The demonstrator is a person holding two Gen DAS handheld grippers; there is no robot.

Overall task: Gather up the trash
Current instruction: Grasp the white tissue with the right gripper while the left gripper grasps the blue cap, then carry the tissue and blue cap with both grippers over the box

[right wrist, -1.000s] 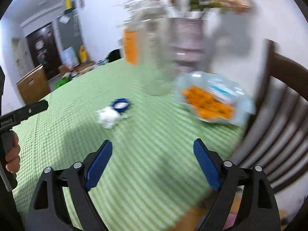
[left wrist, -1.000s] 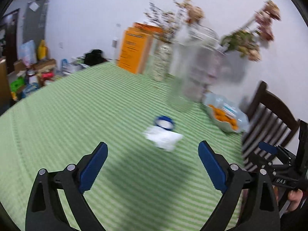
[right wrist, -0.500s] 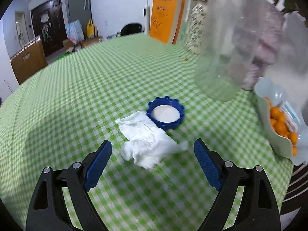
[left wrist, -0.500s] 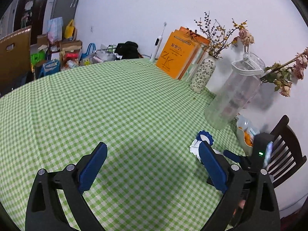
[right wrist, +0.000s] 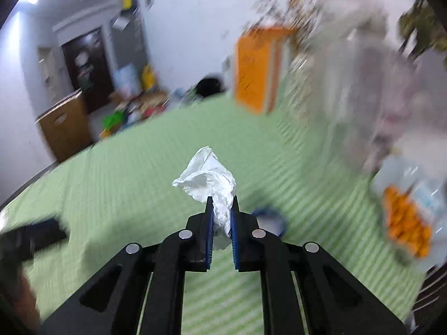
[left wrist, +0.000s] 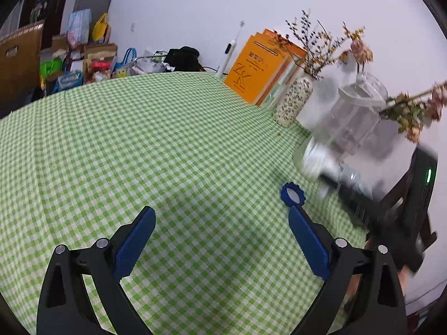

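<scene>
Right wrist view: right gripper (right wrist: 221, 199) jaws are closing on the crumpled white tissue (right wrist: 208, 177), pinched above the green checked tablecloth (right wrist: 125, 167). Left wrist view only: left gripper (left wrist: 222, 220) is spread wide, empty; blue bottle cap (left wrist: 292, 194) is seen sharply just beyond its right finger.

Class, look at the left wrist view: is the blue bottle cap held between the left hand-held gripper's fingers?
No: the blue bottle cap lies on the green checked tablecloth, beyond the open left hand-held gripper.

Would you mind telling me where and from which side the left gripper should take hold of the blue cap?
Grip the blue cap across its scalloped outer rim, coming down from above: it lies flat with its open side up. The open left gripper could probably straddle it.
</scene>
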